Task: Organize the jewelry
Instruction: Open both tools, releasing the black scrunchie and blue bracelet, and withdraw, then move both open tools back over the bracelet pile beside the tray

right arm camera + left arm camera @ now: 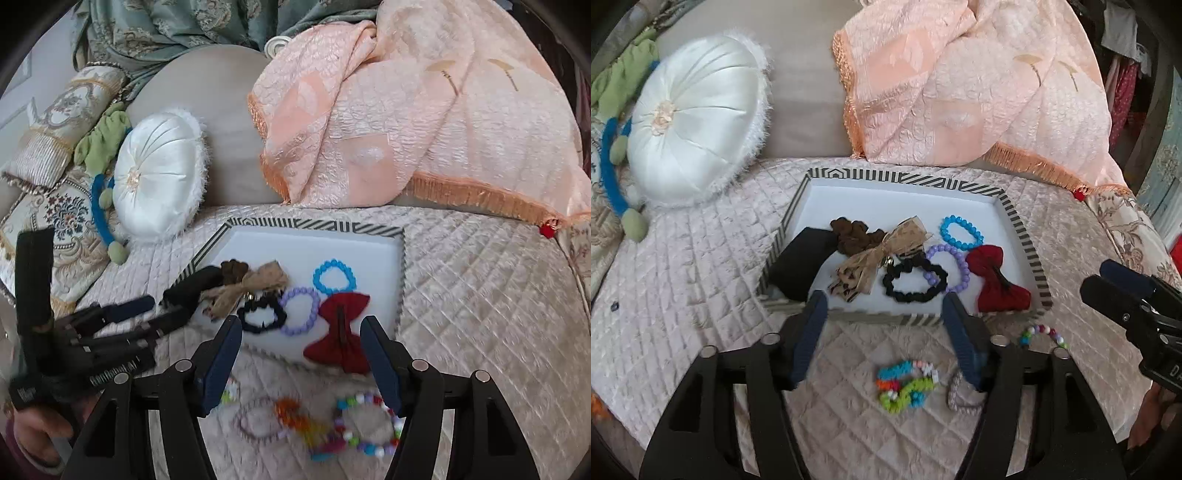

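Left wrist view: tray (1027, 236) holds most pieces; beaded bracelets (905, 386) near its front rim remain outside. Left claw (892, 339) and right claw (303, 360) spread, empty.

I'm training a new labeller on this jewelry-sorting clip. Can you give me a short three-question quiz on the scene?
1. True or false: the red bow lies inside the striped tray.
2. Which bracelet lies nearer the tray's far wall: A) the blue bead bracelet, B) the purple bead bracelet?
3. Fill in: the multicoloured bead bracelets still lie on the ____, outside the tray.

Key
1. True.
2. A.
3. The quilted cover. Both the left gripper and the right gripper are open and hold nothing.
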`<act>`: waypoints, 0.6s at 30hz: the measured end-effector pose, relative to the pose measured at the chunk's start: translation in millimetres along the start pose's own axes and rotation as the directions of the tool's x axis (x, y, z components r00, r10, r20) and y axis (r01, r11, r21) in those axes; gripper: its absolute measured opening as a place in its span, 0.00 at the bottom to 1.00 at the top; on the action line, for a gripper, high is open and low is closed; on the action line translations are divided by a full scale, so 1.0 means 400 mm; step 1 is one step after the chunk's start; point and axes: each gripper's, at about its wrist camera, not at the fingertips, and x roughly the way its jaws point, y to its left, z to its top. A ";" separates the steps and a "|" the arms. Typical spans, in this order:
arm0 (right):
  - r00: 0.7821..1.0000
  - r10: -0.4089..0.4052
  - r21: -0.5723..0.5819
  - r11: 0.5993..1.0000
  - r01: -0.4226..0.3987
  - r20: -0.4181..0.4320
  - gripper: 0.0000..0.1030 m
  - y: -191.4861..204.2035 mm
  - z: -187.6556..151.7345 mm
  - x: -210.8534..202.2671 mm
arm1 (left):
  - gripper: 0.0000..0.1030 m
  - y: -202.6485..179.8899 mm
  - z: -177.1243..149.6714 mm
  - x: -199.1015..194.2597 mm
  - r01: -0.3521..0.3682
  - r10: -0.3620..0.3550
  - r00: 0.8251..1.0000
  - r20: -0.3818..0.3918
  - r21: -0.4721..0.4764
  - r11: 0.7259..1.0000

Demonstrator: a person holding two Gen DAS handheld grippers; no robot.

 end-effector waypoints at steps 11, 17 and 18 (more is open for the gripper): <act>0.999 -0.043 0.030 0.999 0.043 0.008 0.62 -0.064 -0.082 -0.077 | 0.68 0.021 -0.080 -0.051 -0.060 0.060 0.998 0.025 -0.030 0.998; 0.998 -0.066 0.046 0.997 0.065 0.008 0.62 -0.086 -0.093 -0.078 | 0.68 0.029 -0.084 -0.042 -0.083 0.084 0.996 0.027 -0.036 0.996; 0.998 -0.062 0.053 0.997 0.062 0.006 0.62 -0.090 -0.093 -0.076 | 0.68 0.031 -0.084 -0.037 -0.088 0.089 0.996 0.023 -0.038 0.995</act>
